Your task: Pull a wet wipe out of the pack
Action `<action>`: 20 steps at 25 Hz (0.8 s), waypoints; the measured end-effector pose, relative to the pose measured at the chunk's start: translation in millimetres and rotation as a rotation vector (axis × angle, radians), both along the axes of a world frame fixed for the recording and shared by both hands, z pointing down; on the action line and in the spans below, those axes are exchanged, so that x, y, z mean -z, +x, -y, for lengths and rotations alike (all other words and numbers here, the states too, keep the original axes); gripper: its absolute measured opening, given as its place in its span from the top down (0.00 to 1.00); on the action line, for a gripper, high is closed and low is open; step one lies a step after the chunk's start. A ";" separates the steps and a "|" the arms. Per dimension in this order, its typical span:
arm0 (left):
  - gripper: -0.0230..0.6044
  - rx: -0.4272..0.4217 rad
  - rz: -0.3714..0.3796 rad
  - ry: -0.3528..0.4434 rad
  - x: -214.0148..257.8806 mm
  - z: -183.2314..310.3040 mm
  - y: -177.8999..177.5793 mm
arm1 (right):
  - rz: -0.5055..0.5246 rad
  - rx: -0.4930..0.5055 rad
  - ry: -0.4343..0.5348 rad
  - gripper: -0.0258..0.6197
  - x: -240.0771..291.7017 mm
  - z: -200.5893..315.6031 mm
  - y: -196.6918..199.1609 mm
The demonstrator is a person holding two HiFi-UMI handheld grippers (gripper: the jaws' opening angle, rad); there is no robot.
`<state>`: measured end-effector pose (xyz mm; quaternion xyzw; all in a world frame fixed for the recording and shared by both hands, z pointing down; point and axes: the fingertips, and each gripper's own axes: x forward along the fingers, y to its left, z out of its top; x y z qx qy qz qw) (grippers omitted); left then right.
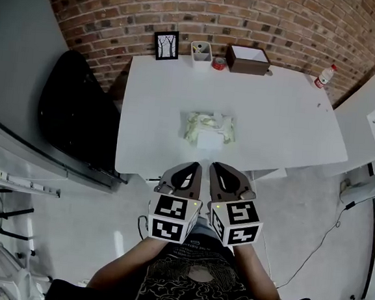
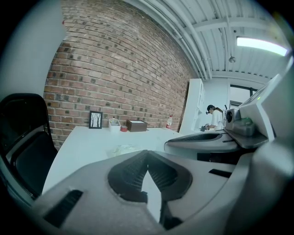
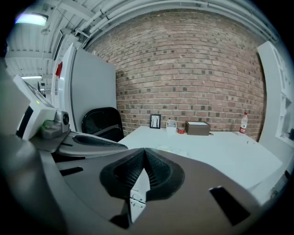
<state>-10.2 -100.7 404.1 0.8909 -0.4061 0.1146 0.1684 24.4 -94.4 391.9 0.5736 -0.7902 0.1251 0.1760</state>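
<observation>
The wet wipe pack [image 1: 207, 128] lies flat near the middle of the white table [image 1: 288, 122], a pale crinkled packet with a white flap on top. It shows small and far off in the left gripper view [image 2: 121, 149] and in the right gripper view [image 3: 172, 149]. My left gripper [image 1: 196, 165] and right gripper [image 1: 213, 165] hang side by side just short of the table's front edge, below the pack and apart from it. Both are shut with nothing between the jaws; their tips meet in the left gripper view [image 2: 147, 153] and the right gripper view [image 3: 144, 151].
Along the table's back edge by the brick wall stand a small framed picture [image 1: 166, 45], a white holder [image 1: 201, 52], a red item [image 1: 219, 64] and a brown box [image 1: 247, 60]. A bottle [image 1: 324, 76] stands at the far right corner. A black chair [image 1: 73, 113] is left of the table.
</observation>
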 end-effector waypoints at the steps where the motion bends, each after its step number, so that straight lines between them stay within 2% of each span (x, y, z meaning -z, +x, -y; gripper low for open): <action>1: 0.95 0.001 -0.001 0.000 -0.2 -0.8 -0.1 | -0.001 0.002 -0.001 0.94 -0.6 -1.0 -0.6; 20: 0.95 0.006 -0.011 0.003 2.3 -8.3 2.4 | -0.013 0.014 0.023 0.94 4.2 -4.4 -0.1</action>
